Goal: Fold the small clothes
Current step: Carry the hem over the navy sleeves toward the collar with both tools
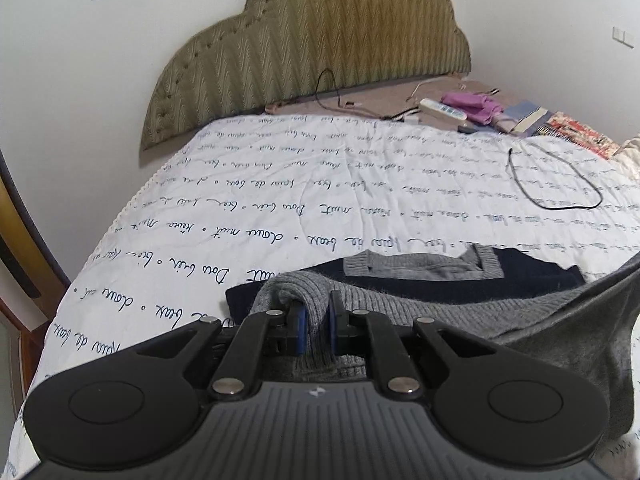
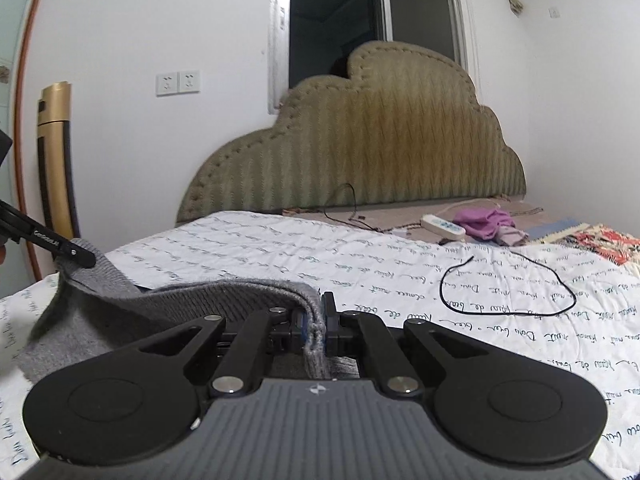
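A small grey and navy knit sweater [image 1: 400, 276] lies on the white bedspread with blue script [image 1: 280, 184]. Its V-neck collar lies flat toward the headboard. My left gripper [image 1: 316, 326] is shut on the sweater's grey ribbed hem and holds it lifted. My right gripper [image 2: 316, 326] is shut on the same hem [image 2: 224, 296] further along, also raised above the bed. The left gripper's finger [image 2: 76, 254] shows at the left of the right wrist view, pinching the grey knit. The hem hangs stretched between the two grippers.
A black cable loop [image 2: 508, 292] lies on the bedspread [image 2: 280, 248] to the right. A white power strip [image 2: 442, 226], purple cloth [image 2: 486, 224] and patterned fabric [image 2: 600, 242] lie near the padded headboard [image 2: 380, 152]. The bed's left edge [image 1: 100, 248] is close to the wall.
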Motion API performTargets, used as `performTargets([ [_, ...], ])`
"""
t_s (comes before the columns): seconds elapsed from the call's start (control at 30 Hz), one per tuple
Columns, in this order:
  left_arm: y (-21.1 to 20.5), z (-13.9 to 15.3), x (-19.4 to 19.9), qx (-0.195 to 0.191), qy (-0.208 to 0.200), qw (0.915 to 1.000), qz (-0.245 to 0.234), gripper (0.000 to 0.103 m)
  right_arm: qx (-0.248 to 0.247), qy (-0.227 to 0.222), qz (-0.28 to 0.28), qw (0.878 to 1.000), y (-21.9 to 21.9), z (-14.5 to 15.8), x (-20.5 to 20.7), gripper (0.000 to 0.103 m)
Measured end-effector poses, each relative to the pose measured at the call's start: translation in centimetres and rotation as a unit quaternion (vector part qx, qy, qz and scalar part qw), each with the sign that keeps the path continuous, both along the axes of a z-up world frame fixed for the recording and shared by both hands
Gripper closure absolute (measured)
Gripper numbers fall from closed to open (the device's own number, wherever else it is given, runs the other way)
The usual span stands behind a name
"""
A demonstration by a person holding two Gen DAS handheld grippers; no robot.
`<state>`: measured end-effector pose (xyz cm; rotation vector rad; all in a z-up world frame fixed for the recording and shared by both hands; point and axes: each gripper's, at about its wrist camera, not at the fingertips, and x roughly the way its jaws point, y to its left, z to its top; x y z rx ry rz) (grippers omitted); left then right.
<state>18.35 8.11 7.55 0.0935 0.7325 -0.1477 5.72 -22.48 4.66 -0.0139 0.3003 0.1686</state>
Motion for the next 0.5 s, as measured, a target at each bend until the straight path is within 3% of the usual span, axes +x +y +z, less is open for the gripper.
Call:
performTargets([
  [0.33,-0.8,-4.6,6.9,0.0,0.064,0.9979,0.002,0.092,0.024,0.06,-0.026,0.998,-0.7,-3.9,6.6,0.096],
  [0.5,0.4,-6.8,9.6,-0.048,0.113,0.9922,0.022,0.091,0.045,0.085,-0.038,0.995,-1.4,-5.7,8.7,0.096],
])
